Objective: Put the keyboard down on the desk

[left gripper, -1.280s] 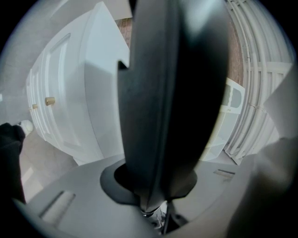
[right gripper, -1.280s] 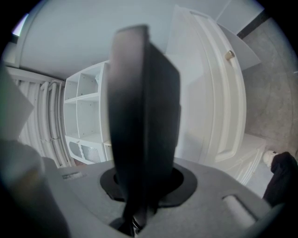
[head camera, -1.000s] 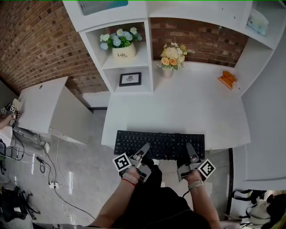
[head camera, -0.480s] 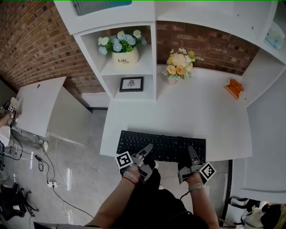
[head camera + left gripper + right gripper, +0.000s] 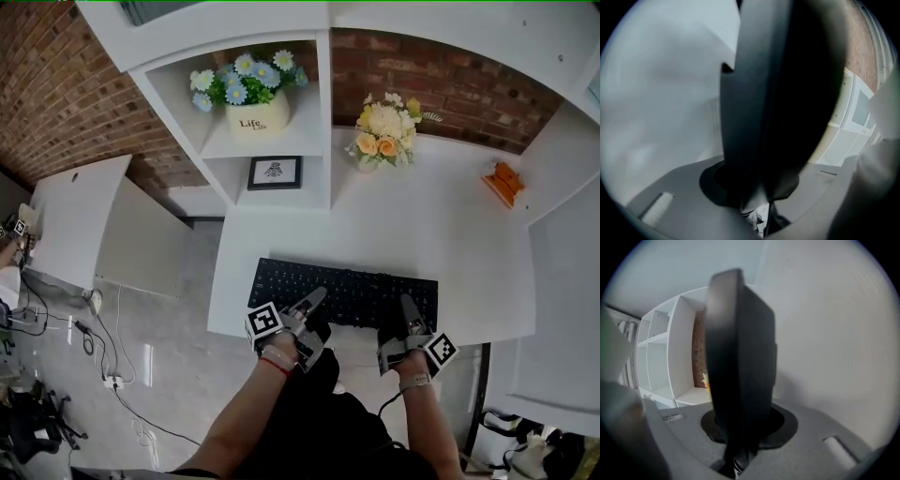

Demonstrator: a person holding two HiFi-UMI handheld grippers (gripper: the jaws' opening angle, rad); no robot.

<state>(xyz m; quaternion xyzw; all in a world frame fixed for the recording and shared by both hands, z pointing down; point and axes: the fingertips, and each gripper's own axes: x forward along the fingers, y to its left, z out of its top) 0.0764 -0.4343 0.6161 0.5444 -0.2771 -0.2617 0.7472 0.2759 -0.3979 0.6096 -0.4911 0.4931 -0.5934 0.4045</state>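
I see the keyboard (image 5: 349, 292) has moved in from the desk (image 5: 450, 225) front edge, now over its front strip. The left gripper (image 5: 315, 297) and right gripper (image 5: 408, 306) both pinch its near edge. Can't tell touchdown; lowering looks nearly done.

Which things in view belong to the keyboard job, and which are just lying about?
In the job: keyboard; desk; left gripper and right gripper, jaws clamped on the keyboard's near edge.

Lying about: pot of blue flowers; framed picture; vase of yellow flowers; orange object.
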